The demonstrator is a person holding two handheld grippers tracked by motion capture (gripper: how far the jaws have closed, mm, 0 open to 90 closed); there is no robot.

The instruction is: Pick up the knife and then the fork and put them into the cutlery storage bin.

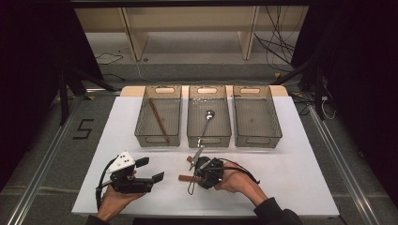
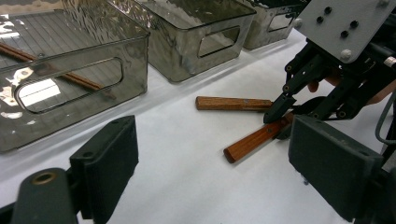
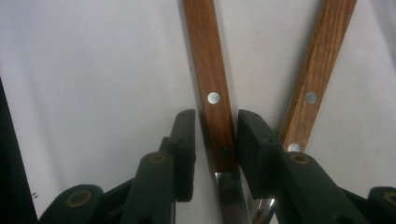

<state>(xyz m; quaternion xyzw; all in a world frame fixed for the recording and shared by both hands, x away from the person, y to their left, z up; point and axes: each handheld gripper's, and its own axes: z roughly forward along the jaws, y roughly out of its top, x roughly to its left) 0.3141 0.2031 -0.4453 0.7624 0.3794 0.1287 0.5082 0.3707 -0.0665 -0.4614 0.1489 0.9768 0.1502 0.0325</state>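
Wooden-handled knife (image 3: 214, 88) sits between my right gripper (image 3: 215, 140) pads, not yet clamped; second one (image 3: 317, 70) waits; chopsticks (image 1: 158, 119), spoon (image 1: 205, 123) already binned; left gripper (image 1: 149, 169) gapes empty.

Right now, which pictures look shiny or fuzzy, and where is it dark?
High view: bright white table, black surroundings, picture a bit soft. Left gripper view: glare on the smoky bin walls; the near jaws look blurry. Right gripper view: sharp wood grain on the wooden handle between the jaws of the right gripper, bright rivets, dark left edge.
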